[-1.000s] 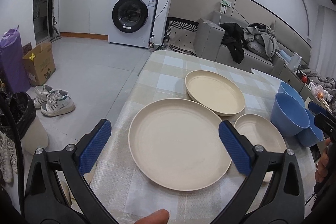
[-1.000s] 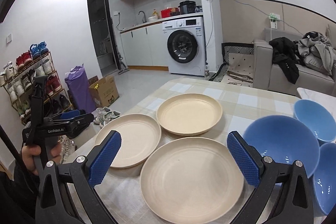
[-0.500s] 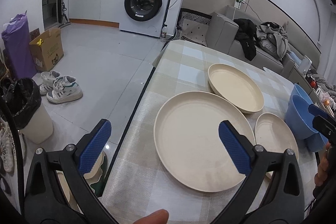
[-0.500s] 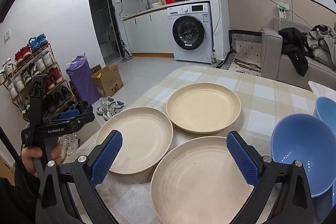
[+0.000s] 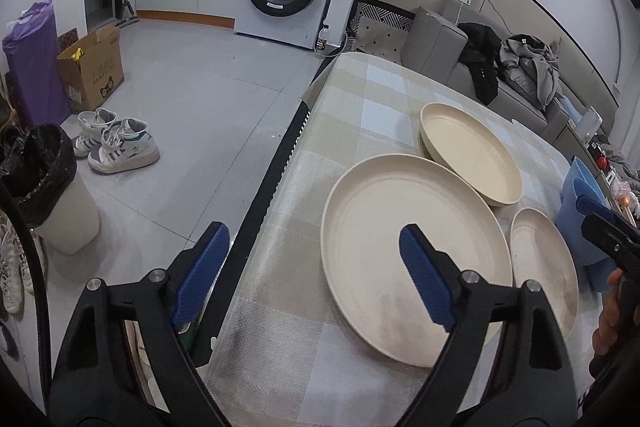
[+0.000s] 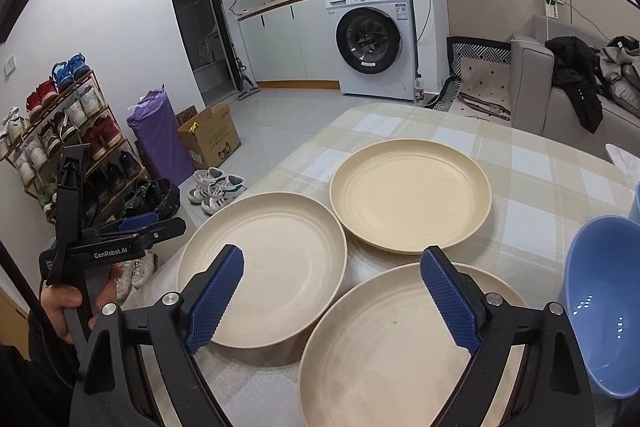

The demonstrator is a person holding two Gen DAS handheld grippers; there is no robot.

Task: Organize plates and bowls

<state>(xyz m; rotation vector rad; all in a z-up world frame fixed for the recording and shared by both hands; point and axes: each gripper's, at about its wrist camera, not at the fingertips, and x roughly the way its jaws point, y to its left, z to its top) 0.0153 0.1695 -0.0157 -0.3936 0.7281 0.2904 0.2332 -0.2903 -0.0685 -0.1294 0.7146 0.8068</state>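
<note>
Three cream plates lie on the checked tablecloth. In the left wrist view they are a wide plate (image 5: 416, 255), a deeper plate (image 5: 470, 153) behind it and a smaller plate (image 5: 544, 267) to its right, with blue bowls (image 5: 578, 223) beyond. My left gripper (image 5: 312, 267) straddles the table's left edge, jaws closing, pads on nothing, its right finger above the wide plate. In the right wrist view my right gripper (image 6: 332, 295) hovers over the adjoining rims of the left plate (image 6: 264, 267) and near plate (image 6: 400, 347), jaws closing, nothing gripped. A blue bowl (image 6: 604, 307) sits right.
The table's left edge (image 5: 276, 187) drops to a grey floor with a lined bin (image 5: 48, 187), sneakers (image 5: 120, 147) and a cardboard box (image 5: 94, 67). A washing machine (image 6: 372, 47) and a sofa (image 6: 560, 91) stand beyond the table. A hand holds the left gripper (image 6: 120, 239).
Both views have slid left and lower, closer to the plates. The left gripper now hangs over the table's edge. Both pairs of jaws have narrowed a little.
</note>
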